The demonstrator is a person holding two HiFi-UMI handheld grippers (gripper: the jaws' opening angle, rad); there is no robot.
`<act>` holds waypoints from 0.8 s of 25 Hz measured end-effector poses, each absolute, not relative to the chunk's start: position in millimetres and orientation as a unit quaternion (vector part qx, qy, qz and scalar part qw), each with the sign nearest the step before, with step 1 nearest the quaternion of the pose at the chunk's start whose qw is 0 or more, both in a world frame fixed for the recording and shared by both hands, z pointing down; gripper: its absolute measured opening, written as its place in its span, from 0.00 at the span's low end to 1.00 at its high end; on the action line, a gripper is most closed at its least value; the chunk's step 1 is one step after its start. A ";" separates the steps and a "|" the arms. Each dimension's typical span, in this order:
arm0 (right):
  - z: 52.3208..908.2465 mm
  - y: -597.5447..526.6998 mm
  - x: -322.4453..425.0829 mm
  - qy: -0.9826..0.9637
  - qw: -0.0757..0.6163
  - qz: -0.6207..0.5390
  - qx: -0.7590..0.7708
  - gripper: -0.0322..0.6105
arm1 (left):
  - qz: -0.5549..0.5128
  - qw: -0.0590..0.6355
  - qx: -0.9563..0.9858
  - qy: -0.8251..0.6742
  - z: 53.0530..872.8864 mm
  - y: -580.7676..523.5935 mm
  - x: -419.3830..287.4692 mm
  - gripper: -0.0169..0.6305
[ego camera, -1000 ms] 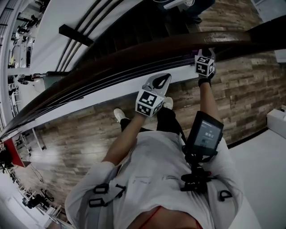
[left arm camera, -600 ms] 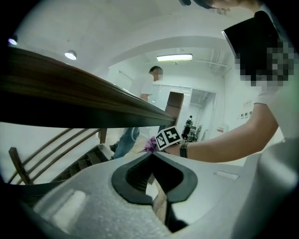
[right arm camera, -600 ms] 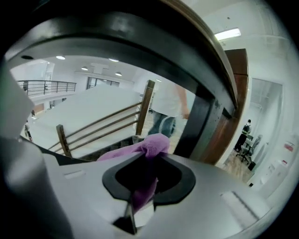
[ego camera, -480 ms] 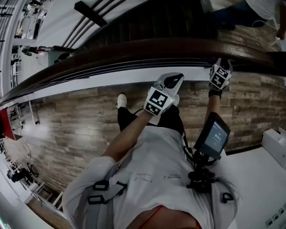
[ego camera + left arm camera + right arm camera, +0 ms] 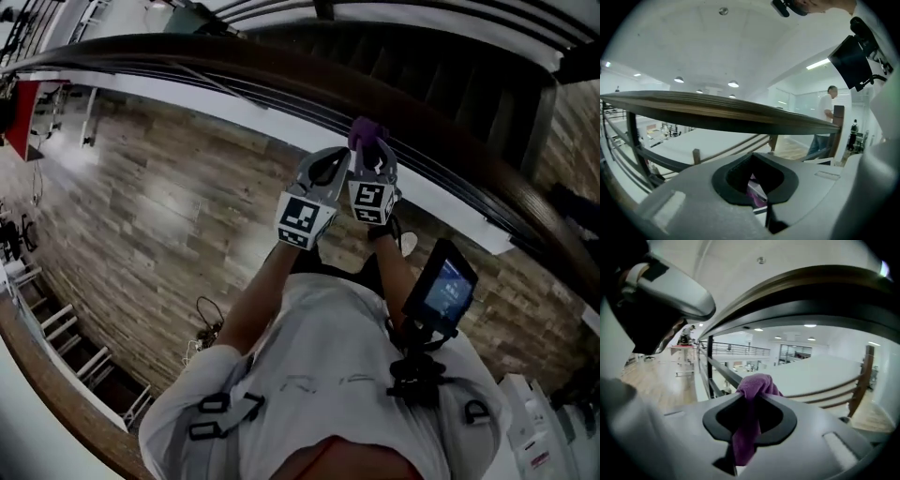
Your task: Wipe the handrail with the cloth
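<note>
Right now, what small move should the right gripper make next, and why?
Probably raise the right gripper so the purple cloth meets the handrail: its jaws pinch the cloth, but the right gripper view shows a gap between cloth and handrail.

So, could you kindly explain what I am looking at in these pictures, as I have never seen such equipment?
There is no robot here: a person holds a hand-held gripper in each hand. The head view comes from a camera on the person's head, looking down past their chest to a wooden floor. The other two views come from cameras riding on the grippers. The right gripper pinches a purple cloth in its fingers, close under the dark curved handrail. The left gripper is beside it, fingers together, nothing pinched at their tips.
</note>
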State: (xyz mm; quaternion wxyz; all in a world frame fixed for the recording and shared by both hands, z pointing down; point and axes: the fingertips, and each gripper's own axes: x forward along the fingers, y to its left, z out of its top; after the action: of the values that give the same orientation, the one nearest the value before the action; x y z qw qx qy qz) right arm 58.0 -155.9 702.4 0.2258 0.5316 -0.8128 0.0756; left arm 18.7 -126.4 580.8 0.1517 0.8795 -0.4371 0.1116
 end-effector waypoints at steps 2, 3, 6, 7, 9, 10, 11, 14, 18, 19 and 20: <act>712.8 -176.3 -22.2 -0.845 0.232 0.060 0.478 0.14 | 0.112 0.149 0.859 -0.477 585.9 -141.8 -49.9 0.03; 718.7 -186.3 -58.3 -0.858 0.237 0.051 0.453 0.14 | 0.114 0.150 0.847 -0.497 590.3 -147.9 -82.3 0.03; 746.0 -216.5 -151.0 -0.885 0.256 0.025 0.388 0.14 | 0.116 0.164 0.813 -0.546 607.1 -164.6 -166.0 0.03; 757.3 -226.9 -178.4 -0.890 0.265 0.018 0.371 0.14 | 0.115 0.172 0.807 -0.553 612.7 -170.3 -188.1 0.03; 782.5 -248.0 -230.2 -0.891 0.293 0.001 0.347 0.14 | 0.116 0.187 0.804 -0.553 624.7 -181.0 -227.2 0.03; 796.5 -259.0 -255.5 -0.889 0.308 -0.009 0.340 0.14 | 0.118 0.192 0.803 -0.552 631.2 -186.4 -247.0 0.03; 810.5 -269.5 -280.4 -0.886 0.321 -0.016 0.334 0.14 | 0.119 0.197 0.800 -0.554 638.6 -190.9 -267.5 0.03; 836.8 -291.8 -340.8 -0.879 0.344 -0.003 0.330 0.14 | 0.124 0.215 0.782 -0.572 662.3 -193.9 -321.8 0.03; 867.8 -318.6 -360.8 -0.870 0.353 0.010 0.344 0.14 | 0.133 0.213 0.762 -0.597 667.1 -193.2 -349.9 0.03; 870.4 -325.4 -357.0 -0.865 0.358 0.009 0.351 0.14 | 0.134 0.211 0.760 -0.600 665.8 -194.5 -350.8 0.03; 870.7 -330.5 -352.7 -0.860 0.364 0.006 0.359 0.14 | 0.136 0.212 0.759 -0.601 665.7 -195.0 -350.7 0.03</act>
State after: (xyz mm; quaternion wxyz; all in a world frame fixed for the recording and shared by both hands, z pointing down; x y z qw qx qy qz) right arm -352.7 -330.5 870.7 0.3635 0.3586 -0.8598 0.0064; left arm -350.7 -195.0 665.7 0.2123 0.7587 -0.6006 0.1364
